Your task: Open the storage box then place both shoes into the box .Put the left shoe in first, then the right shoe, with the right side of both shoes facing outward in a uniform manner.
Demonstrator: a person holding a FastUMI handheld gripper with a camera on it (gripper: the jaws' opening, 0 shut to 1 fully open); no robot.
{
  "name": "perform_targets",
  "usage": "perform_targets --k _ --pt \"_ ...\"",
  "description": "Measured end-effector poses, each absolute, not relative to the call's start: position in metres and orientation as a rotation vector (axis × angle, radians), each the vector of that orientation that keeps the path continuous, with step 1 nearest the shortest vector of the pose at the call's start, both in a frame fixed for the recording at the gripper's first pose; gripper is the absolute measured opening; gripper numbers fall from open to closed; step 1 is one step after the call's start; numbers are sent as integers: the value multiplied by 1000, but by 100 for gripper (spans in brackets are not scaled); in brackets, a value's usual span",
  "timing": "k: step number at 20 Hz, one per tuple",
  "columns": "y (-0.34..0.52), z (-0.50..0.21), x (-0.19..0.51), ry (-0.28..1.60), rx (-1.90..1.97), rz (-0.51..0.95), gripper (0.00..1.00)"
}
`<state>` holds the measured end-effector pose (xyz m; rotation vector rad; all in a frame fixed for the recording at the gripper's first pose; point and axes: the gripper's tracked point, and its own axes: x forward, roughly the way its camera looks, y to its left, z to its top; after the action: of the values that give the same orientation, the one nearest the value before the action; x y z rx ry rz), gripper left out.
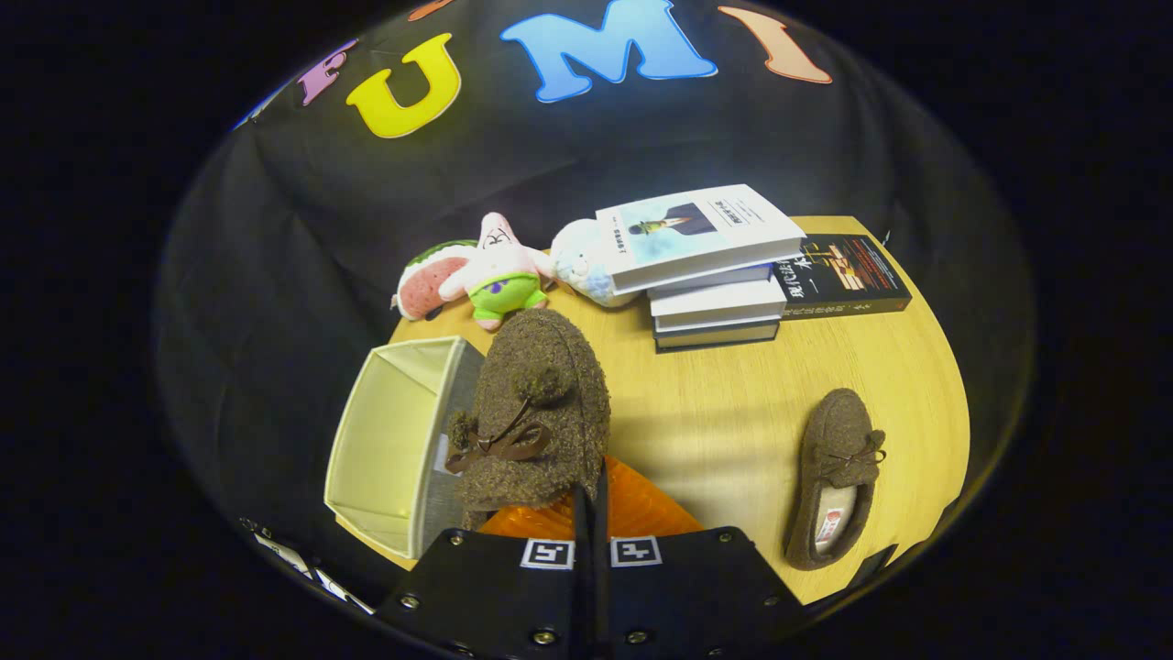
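Gripper [591,500] pressed together on the rear edge of a brown shoe [536,412], lifted toe-forward above the table [733,412] and just right of the open box [394,440]; fingers nearly touching, only a thin fold of the collar apparently pinched between them. Box lying beside the held shoe, pale fabric walls, mouth upward and tilted toward the camera, nothing seen inside. Second shoe [838,477] resting flat on the table well to the right, opening up, a label on its insole. Which shoe is the left one: not clear from here, so a risk of wrong order. Further risks, as judged: soft, fuzzy bouclé upper sagging or slipping from so thin a pinch; toe catching on the box's limp wall and folding it inward or pushing the light box along the smooth wood-grain top; shoe rolling on release and ending with the wrong side facing out. Bow [504,445] and pompoms on the vamp, rounded toe, slipper-like form. Beyond, near the black cloth: stack of books [710,275], hard-edged and glossy, one dark book [843,275] beside it, and plush toys [499,270], soft and rounded.
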<state>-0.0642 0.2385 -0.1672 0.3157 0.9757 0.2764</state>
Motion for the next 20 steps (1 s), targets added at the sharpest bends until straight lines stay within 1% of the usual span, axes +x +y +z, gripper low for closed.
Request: perform_targets --k 4,9,14,20 --pt "282 -132 -56 944 369 346 0" --pt "350 -122 -46 957 367 429 0" --pt "408 -146 -43 1016 304 454 0" --pt "450 -189 -46 1137 280 406 1"
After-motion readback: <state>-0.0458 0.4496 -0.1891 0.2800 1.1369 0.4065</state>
